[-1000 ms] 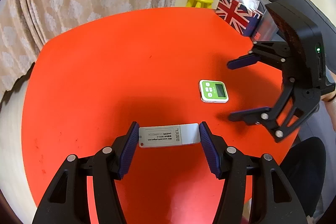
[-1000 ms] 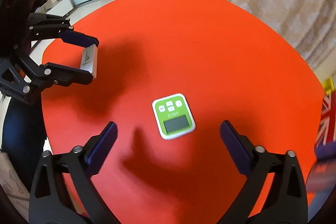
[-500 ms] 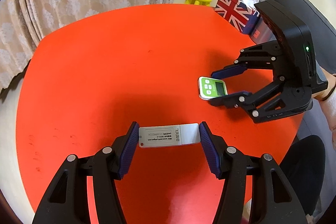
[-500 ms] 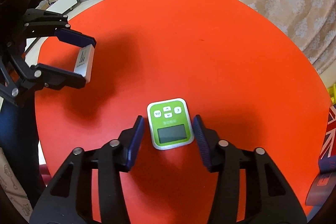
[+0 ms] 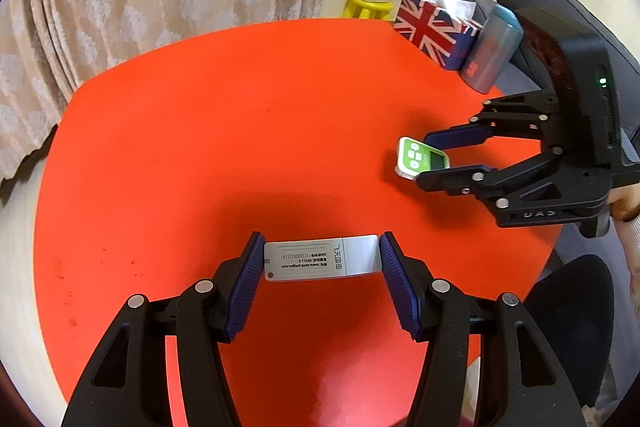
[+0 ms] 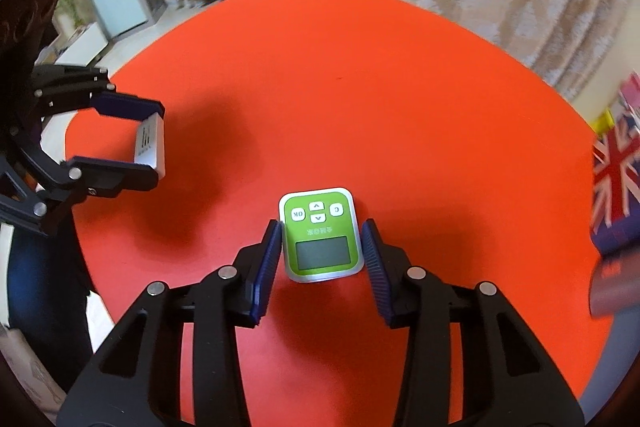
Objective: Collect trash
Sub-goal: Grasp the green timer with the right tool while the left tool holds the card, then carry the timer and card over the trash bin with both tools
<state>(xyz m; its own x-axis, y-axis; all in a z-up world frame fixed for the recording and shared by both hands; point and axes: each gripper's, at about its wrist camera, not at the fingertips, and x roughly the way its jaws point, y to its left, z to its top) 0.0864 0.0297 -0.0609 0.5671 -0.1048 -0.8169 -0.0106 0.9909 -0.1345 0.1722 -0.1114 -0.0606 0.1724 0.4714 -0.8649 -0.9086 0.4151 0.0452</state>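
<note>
Left wrist view: left gripper pinching silver stick endwise, holding it above red table. Right gripper clamping green timer, tilting it off table. Both items gripped; bin not showing, drop-off pending.

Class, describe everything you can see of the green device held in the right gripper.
The green device is a small, rounded-square gadget with a silvery-white rim, four white buttons, two marked OK and C, and a blank grey screen. It looks plastic. The right gripper clamps its two sides, tilted above the red table.
</note>
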